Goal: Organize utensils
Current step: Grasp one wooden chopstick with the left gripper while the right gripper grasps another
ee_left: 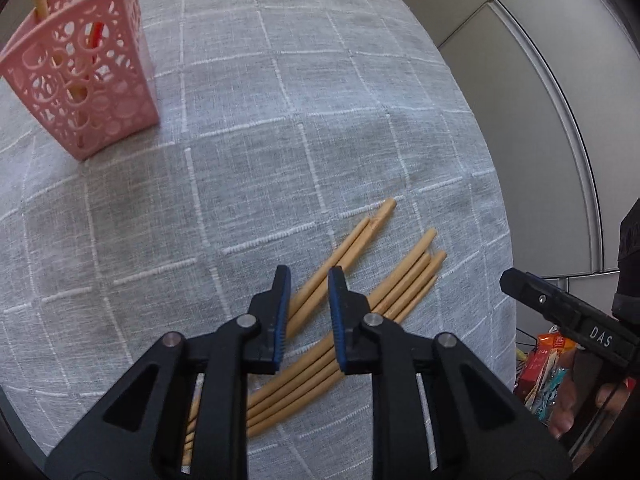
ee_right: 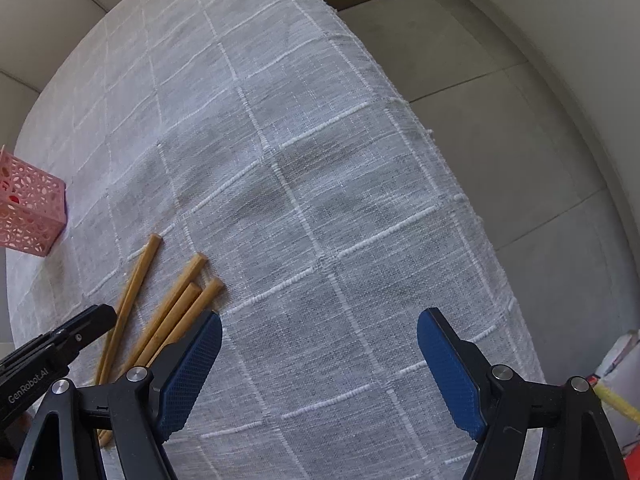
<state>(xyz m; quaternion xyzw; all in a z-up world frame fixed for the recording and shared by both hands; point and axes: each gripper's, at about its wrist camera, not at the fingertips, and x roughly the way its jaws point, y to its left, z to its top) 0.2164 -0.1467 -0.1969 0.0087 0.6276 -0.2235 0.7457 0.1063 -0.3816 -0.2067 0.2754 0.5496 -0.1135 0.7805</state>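
Observation:
Several wooden chopsticks (ee_left: 300, 394) lie fanned on the grey checked tablecloth (ee_left: 280, 120). My left gripper (ee_left: 308, 272) hovers right over them, its blue pads a narrow gap apart and pressing on nothing; sticks show through the gap on the cloth below. A pink perforated holder (ee_left: 80, 80) stands at the far left with a wooden stick and red ones upright in it. My right gripper (ee_right: 320, 320) is wide open over bare cloth, just right of the chopsticks (ee_right: 180, 300), with nothing between its fingers. The holder (ee_right: 28, 212) sits at the left edge of the right wrist view.
The round table's edge (ee_left: 500, 240) drops off close to the right of the chopsticks, with grey floor tiles (ee_right: 520, 160) beyond. Colourful packets (ee_left: 540, 368) lie on the floor at lower right. A hand (ee_left: 568, 412) holds the right gripper's handle.

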